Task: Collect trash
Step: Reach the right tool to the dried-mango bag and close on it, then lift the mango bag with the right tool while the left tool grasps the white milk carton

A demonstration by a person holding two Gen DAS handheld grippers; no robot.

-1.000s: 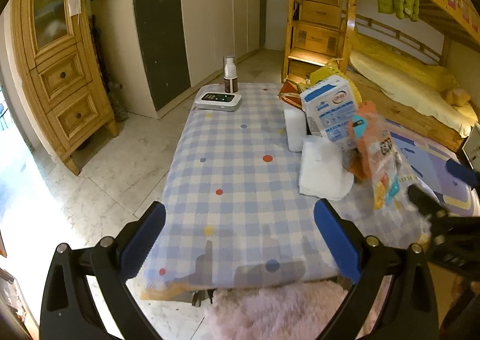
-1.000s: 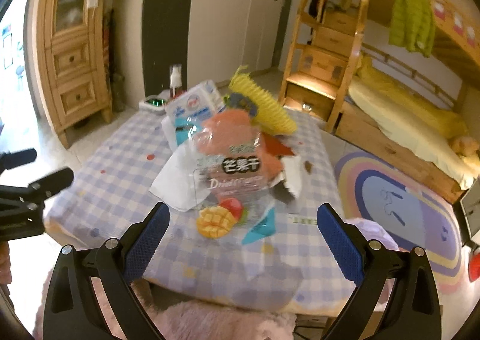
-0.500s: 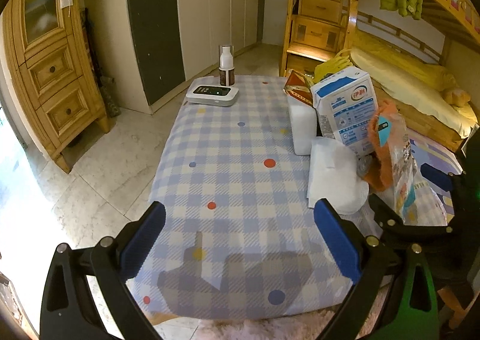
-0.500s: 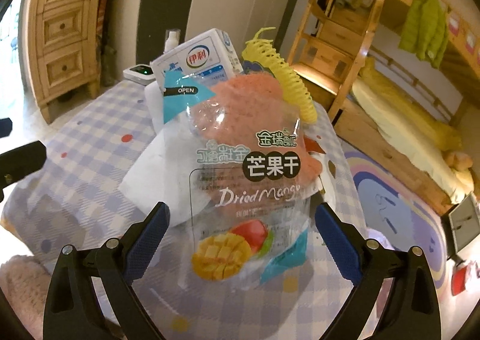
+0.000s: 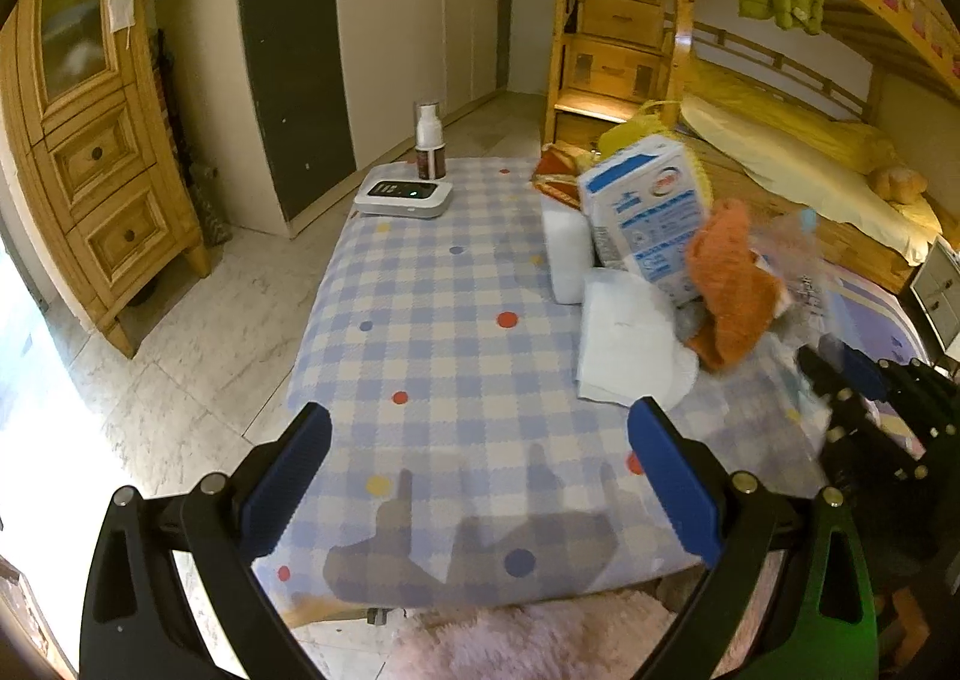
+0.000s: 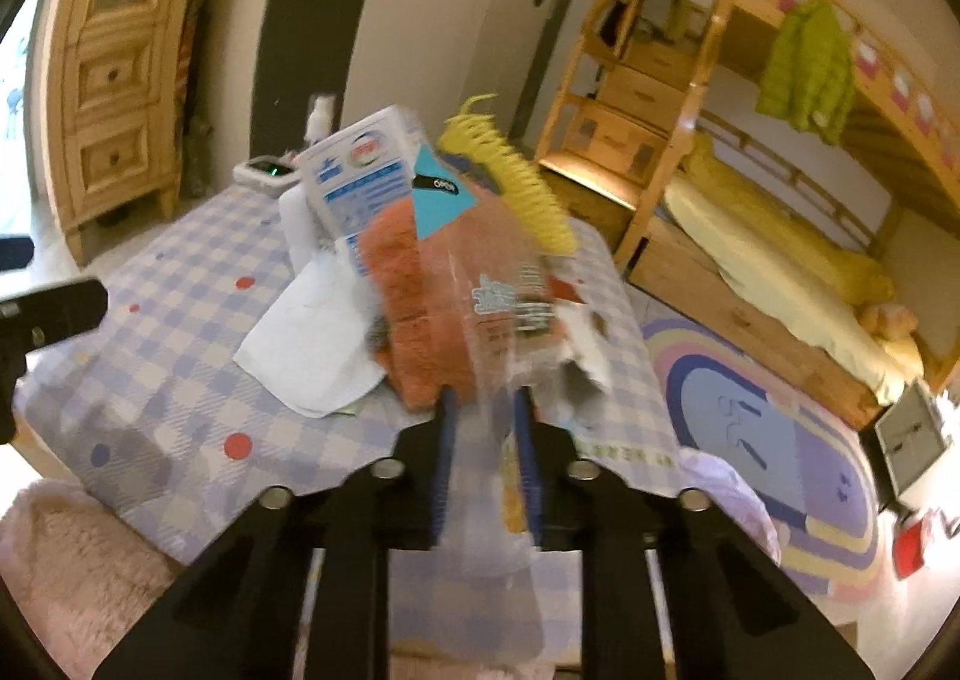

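A: Why is the right gripper [image 6: 483, 428] pinching so low on that snack bag [image 6: 480, 314]?

B: The bag is standing near the right edge of the table [image 5: 432, 320], leaning against the pile, and its bottom seam is the part facing the tool. The jaws have just been closing, and the crinkly clear film is now sitting squeezed between the blue pads. I'd judge it a firm hold, though the film is thin and slippery-looking and could slide out.

A: What's the orange stuff?

B: Something fuzzy, seemingly showing through the bag's clear front; I can't tell whether it's inside or behind. A teal corner printed "OPEN" is sticking up at the top.

A: And the rest of the heap?

B: A white and blue carton [image 5: 645, 212] is standing upright behind the bag, boxy and stiff. A soft white tissue [image 5: 630, 344] is lying flat just beside it, toward the table's middle. A yellow ridged foam net [image 6: 510, 182] is curling out at the back.

A: The left gripper [image 5: 480, 482]?

B: It's hanging over the near edge, jaws spread wide, holding nothing. Probably waiting its turn, since all the rubbish is crowding the right side.

A: Those things at the far left corner?

B: A flat white device [image 5: 403, 196] and a small bottle [image 5: 429, 146]. They don't look like trash.
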